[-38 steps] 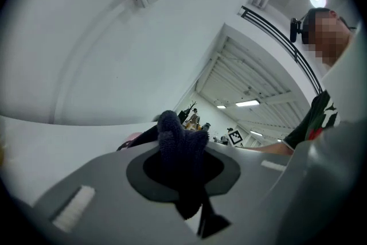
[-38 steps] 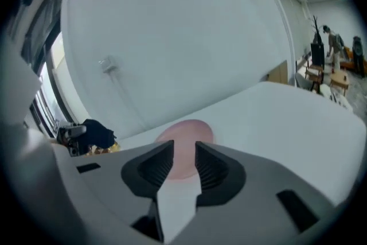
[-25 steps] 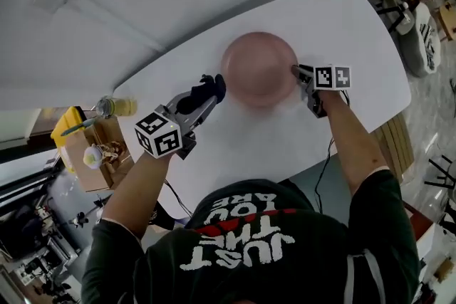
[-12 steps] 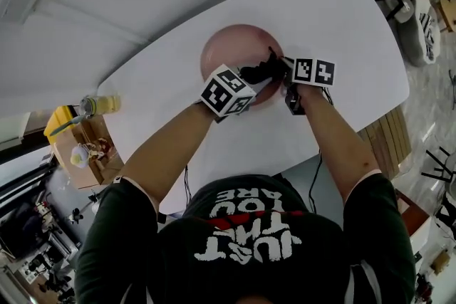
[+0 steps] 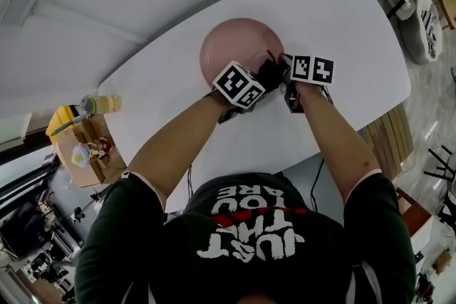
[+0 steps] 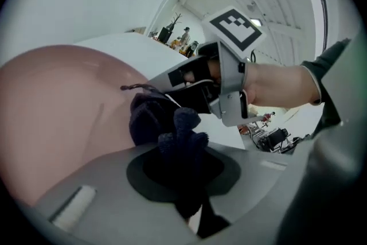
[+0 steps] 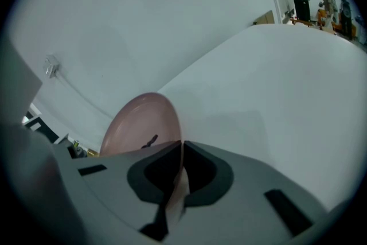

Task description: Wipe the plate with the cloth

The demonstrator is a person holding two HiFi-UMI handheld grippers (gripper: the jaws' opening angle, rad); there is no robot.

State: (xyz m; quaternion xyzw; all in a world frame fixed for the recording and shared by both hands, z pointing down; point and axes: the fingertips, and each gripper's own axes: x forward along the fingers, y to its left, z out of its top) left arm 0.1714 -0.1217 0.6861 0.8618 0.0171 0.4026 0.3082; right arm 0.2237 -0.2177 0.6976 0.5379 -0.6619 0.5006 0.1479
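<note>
A pink plate (image 5: 231,46) lies on the white table (image 5: 349,25). My right gripper (image 5: 286,70) is at the plate's right rim and shut on it; its jaws have just been closing, and in the right gripper view the rim (image 7: 175,123) runs straight between them (image 7: 181,151). My left gripper (image 5: 266,76) is shut on a dark blue cloth (image 5: 269,70) over the plate's near right part, close beside the right gripper. In the left gripper view the bunched cloth (image 6: 172,129) sticks out of the jaws (image 6: 179,143) against the plate (image 6: 57,112).
A yellowish bottle (image 5: 100,105) stands at the table's left end. Below it are a cardboard box (image 5: 85,153) and a yellow object. Slatted wooden furniture (image 5: 388,135) sits beside the right edge. A wall lies behind the table.
My left gripper has carried the cloth from the plate's near left side across to its right part, next to the right gripper. The right gripper has stayed at the rim.
</note>
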